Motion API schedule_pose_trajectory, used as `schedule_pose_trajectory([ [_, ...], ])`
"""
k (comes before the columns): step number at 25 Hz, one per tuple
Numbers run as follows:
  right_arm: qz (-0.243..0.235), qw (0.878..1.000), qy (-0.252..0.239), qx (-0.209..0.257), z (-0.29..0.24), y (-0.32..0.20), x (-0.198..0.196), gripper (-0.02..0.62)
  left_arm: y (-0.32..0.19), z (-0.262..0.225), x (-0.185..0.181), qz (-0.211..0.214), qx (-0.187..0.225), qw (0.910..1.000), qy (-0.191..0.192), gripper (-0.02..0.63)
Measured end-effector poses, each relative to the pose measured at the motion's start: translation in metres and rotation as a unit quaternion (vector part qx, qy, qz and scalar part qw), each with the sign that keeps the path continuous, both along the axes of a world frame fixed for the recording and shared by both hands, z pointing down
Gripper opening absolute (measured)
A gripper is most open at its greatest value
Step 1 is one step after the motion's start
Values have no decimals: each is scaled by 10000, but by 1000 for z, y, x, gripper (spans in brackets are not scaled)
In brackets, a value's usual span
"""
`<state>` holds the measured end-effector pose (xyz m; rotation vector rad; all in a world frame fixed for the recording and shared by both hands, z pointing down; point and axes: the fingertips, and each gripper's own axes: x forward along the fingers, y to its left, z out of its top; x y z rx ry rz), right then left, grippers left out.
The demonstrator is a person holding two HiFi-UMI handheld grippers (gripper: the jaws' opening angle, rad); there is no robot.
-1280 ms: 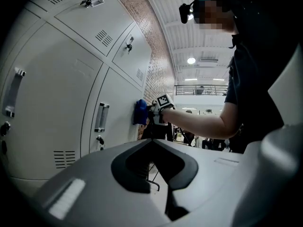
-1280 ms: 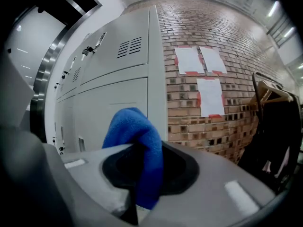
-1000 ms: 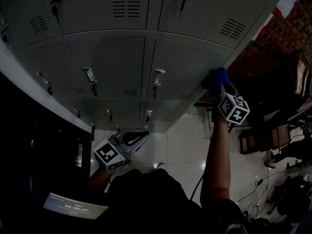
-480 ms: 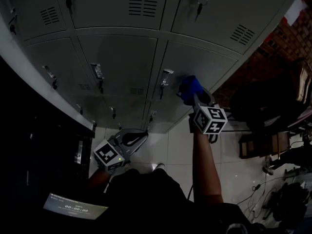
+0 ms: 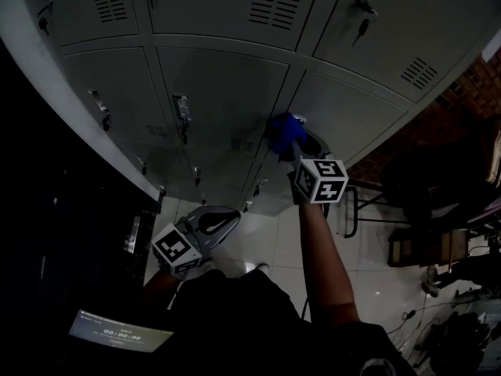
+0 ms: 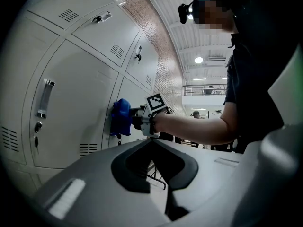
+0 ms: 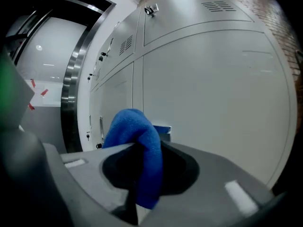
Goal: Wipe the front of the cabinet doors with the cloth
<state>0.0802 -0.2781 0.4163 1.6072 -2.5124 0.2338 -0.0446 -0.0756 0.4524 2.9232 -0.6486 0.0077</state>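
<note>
The blue cloth [image 5: 285, 130] is pressed against a grey locker door [image 5: 356, 108] in the middle row, near that door's left edge and handle. My right gripper [image 5: 296, 149] is shut on the cloth [image 7: 136, 132], which bulges out between its jaws [image 7: 144, 149]. The left gripper view shows the same cloth [image 6: 120, 117] flat on the door [image 6: 71, 112], with the right gripper [image 6: 135, 118] behind it. My left gripper [image 5: 232, 215] hangs low, away from the lockers, shut [image 6: 152, 141] and with nothing in it.
Grey lockers in rows carry handles [image 5: 182, 108], keys [image 5: 362, 8] and vent slots [image 5: 274, 8]. A stool [image 5: 354, 204] stands on the tiled floor at right, by a brick wall [image 5: 470, 84]. A lit timer screen [image 5: 119, 336] sits at lower left.
My right gripper has slid the cloth leftward across the middle-row door, from its right edge to its left edge. The head view has shifted. The left gripper stays put.
</note>
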Motion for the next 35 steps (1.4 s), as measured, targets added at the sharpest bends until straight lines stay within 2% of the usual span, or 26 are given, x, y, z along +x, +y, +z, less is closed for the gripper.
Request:
schedule_pose_trajectory([
  [7,135,9999,21,-69,2,-5,7,69,-2,1,-7,-51,-20,10000,-21,3],
  [15,351,9992,21,-175,9,-2,46,69,-1,-3,16,174,-33,9998,-8,3],
  [24,843,9960,116,-287,17,9,119,69,-4,0,37,290,-29,9996,-38,3],
  [35,1652,9853,150,-404,31,23,224,69,-4,0,60,415,-10,9991,-47,3],
])
